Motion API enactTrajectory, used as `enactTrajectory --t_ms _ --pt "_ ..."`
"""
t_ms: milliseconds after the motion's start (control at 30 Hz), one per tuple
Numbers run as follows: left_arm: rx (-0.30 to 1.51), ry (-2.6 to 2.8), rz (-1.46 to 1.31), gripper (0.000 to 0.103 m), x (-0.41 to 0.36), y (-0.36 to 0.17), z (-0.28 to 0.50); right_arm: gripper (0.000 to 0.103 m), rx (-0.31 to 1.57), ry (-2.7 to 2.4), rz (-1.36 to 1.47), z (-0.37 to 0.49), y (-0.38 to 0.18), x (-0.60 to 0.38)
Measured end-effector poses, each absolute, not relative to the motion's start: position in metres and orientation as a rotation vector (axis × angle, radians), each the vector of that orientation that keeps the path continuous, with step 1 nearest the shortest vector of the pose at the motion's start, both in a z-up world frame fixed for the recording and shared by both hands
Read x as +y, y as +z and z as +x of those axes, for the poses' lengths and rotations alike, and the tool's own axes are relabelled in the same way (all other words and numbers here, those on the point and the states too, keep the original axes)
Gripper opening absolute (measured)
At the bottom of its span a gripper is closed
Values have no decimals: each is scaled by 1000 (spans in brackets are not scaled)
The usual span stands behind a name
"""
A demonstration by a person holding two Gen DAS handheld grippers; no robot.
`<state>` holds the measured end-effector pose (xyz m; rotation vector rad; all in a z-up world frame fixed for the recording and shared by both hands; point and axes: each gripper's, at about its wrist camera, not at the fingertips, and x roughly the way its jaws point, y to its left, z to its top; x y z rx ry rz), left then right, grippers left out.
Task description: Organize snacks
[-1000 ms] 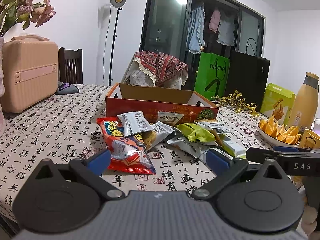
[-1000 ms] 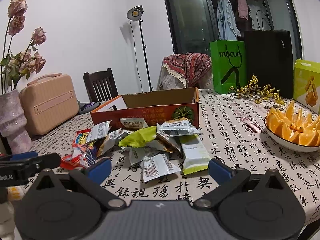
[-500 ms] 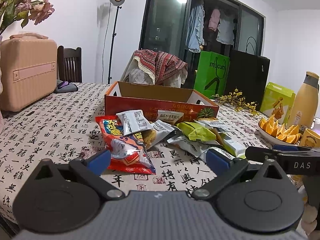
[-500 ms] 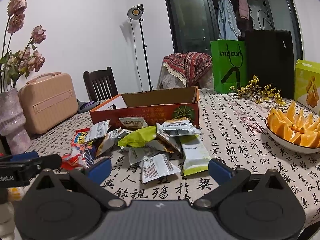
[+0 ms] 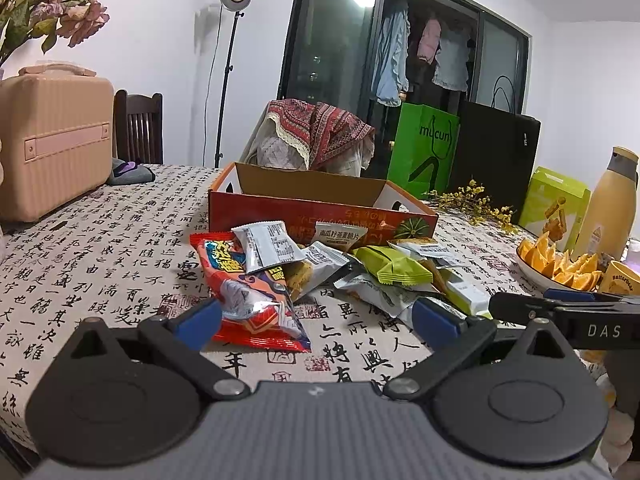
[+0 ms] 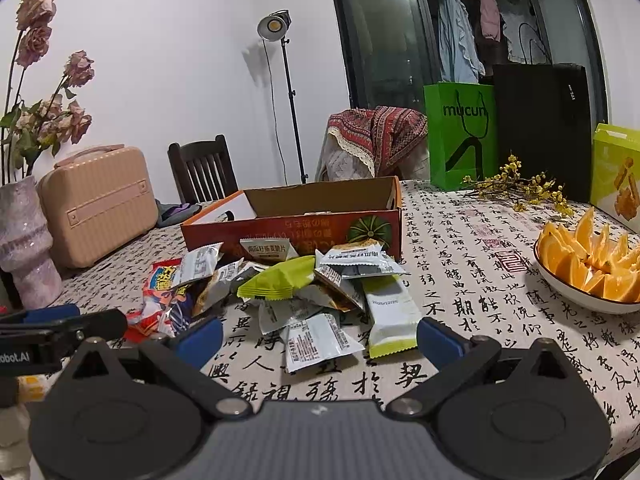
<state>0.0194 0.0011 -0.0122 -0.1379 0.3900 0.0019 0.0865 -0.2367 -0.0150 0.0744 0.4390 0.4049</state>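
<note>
Several snack packets lie heaped in front of a low red cardboard box (image 5: 320,216) (image 6: 296,228). A red chip bag (image 5: 248,292) (image 6: 160,296) is nearest my left gripper (image 5: 316,320), which is open and holds nothing, just short of the bag. A green packet (image 5: 396,268) (image 6: 280,280) tops the heap. A white packet (image 6: 320,340) and a white-and-green bar (image 6: 390,312) lie closest to my right gripper (image 6: 318,338), open and holding nothing, just before them. Each gripper shows at the edge of the other's view.
A bowl of orange slices (image 6: 576,292) (image 5: 532,276) sits to the right, beside a yellow bottle (image 5: 608,204) and a yellow cup (image 5: 624,280). A pink case (image 5: 52,140) (image 6: 96,200) and a vase (image 6: 24,240) stand on the left. Shopping bags (image 6: 460,136) stand behind.
The left wrist view has shifted slightly to the right and closer to the heap. The right view is nearly unchanged. Both grippers stay open.
</note>
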Motion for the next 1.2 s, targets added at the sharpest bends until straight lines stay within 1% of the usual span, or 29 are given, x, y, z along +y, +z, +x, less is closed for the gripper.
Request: enactTrajectory --t_ms 1200 --pt "398 -29 -144 103 3 -10 32 103 450 426 60 104 -14 -232"
